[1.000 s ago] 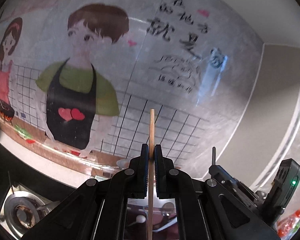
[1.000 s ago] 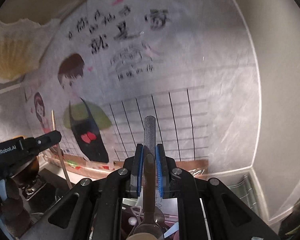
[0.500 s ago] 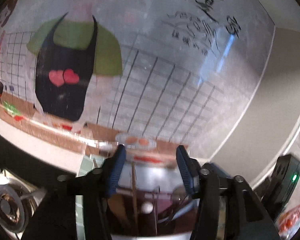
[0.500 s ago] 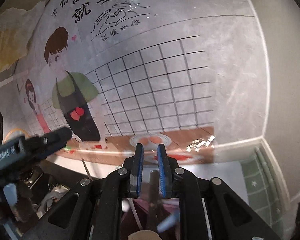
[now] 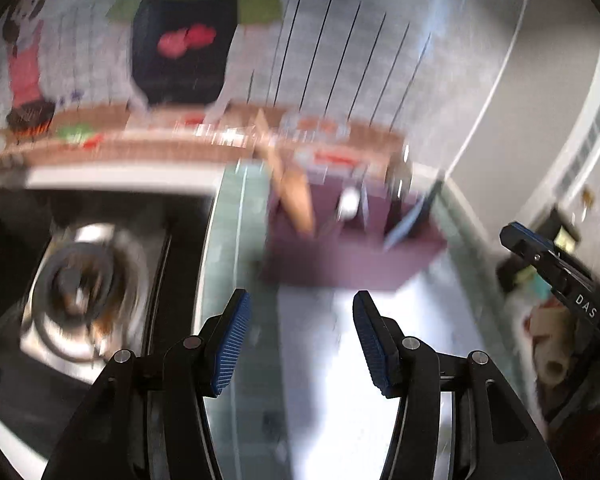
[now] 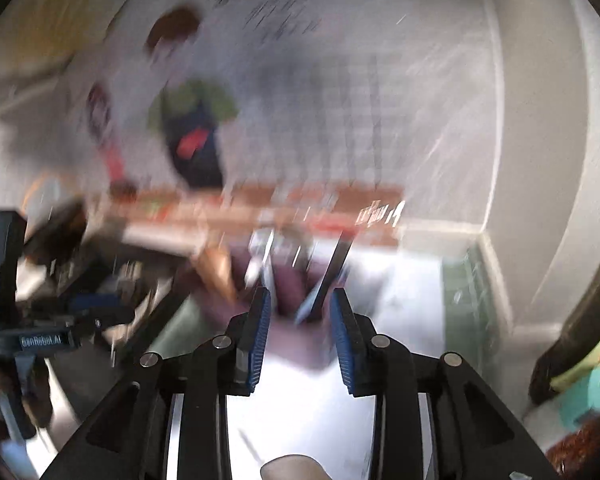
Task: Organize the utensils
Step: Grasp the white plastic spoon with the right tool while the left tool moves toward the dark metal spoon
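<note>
**Both tools empty, utensils in the box**

Left tool (image 5: 298, 336) gapes wide; right tool (image 6: 298, 334) is half open. Neither holds anything. The utensils stand in the purple box (image 5: 352, 256), frame centre, on the worktop (image 5: 324, 380). Next pick: I'd steady first, since everything's blurred.

Utensils (image 5: 296, 196) stand in the holder (image 5: 340, 256) against the wall, burner (image 5: 80, 292) left.

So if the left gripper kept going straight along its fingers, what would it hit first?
Probably the purple utensil box, beyond the open left gripper; blur leaves depth uncertain.
</note>
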`<state>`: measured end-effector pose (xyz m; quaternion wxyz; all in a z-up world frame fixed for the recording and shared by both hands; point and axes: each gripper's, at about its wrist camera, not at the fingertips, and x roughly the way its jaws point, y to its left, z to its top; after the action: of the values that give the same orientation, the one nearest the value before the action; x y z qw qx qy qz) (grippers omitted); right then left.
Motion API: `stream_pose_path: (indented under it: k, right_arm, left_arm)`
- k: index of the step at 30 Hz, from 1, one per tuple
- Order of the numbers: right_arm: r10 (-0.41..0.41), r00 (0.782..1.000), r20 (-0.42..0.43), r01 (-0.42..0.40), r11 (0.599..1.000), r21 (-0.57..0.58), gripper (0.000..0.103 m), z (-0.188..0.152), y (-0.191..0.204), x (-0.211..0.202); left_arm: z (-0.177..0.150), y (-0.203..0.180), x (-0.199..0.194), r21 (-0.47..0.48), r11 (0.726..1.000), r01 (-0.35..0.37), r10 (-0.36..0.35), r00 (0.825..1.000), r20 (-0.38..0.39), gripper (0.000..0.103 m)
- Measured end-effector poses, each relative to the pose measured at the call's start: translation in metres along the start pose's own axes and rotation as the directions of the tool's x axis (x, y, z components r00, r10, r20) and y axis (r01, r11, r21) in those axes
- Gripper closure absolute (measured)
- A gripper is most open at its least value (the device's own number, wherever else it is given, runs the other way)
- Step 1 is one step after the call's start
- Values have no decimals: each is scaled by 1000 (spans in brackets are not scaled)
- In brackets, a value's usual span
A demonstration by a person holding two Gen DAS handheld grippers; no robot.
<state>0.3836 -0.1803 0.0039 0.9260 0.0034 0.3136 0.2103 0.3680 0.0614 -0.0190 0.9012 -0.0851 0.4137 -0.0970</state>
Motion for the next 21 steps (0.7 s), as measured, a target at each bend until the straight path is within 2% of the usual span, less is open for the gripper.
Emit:
stream_pose_path:
  k: [3,6,10,15,17,21]
  right_arm:
    - [20,994,-108,-24,999,-40,74,-31,13,7]
    - [92,971,-221,-106,993,-54,75,-65,32,16]
    - [74,958,-276,-107,988,-108,76,-98,45,25]
    - [41,934,-355,-86,990,-112,75,-114,27,47]
    - [71,924,-375,-125,985,-122,75,-117,24,55]
    - [49,923,-382,-125,976,-177,74,-120,28,65]
  left_arm:
    - [-39,9,-6,-3,1000,-13,13,998,-58,49]
    - [-63,16,-9,-21,999,-50,48,994,-94,50]
    - [-99,15,-11,-71,997,-14,0,981,-192,50]
    - [-125,11,-9,-107,994,-25,-1,972,-236,50]
    - [-131,9,-11,-110,993,-29,1,970,-242,50]
    - [-136,9,-19,-112,993,-30,2,971,-240,50]
